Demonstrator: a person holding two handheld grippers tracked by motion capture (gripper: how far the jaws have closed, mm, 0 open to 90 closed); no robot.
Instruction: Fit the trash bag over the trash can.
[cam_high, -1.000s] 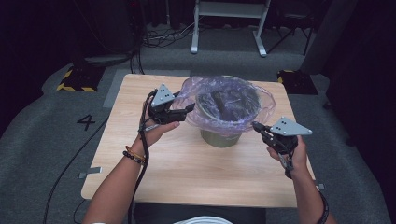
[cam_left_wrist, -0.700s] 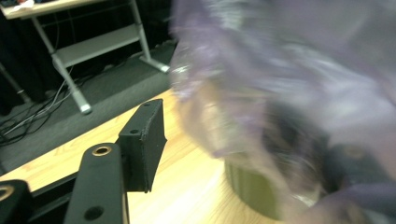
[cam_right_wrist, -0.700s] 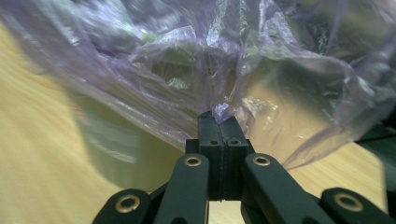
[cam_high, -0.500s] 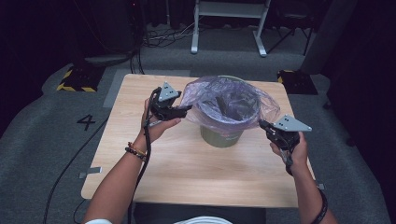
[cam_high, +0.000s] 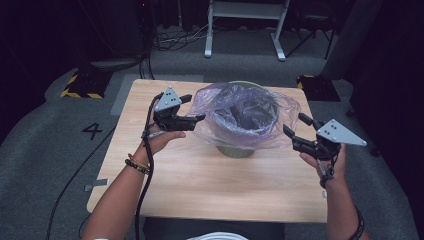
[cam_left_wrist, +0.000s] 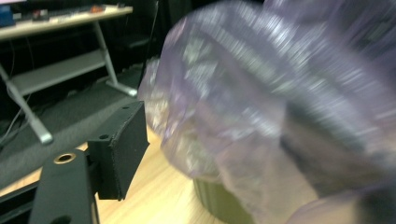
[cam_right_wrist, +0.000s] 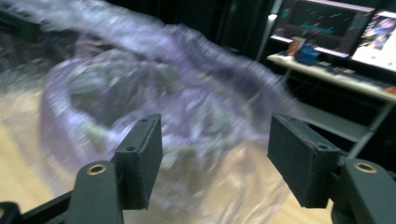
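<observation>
From above, a purple plastic bag (cam_high: 245, 117) sits in a green bin (cam_high: 235, 150) on the desk (cam_high: 200, 180), with the left hand-held gripper (cam_high: 197, 107) touching its edge and the right hand-held gripper (cam_high: 295, 131) just beside it. In the left gripper view, the jaws have just been opening, and the blurry bag is close in front. In the right gripper view, the jaws have just been opening too and stand wide apart, with the bag past them and nothing pinched.
</observation>
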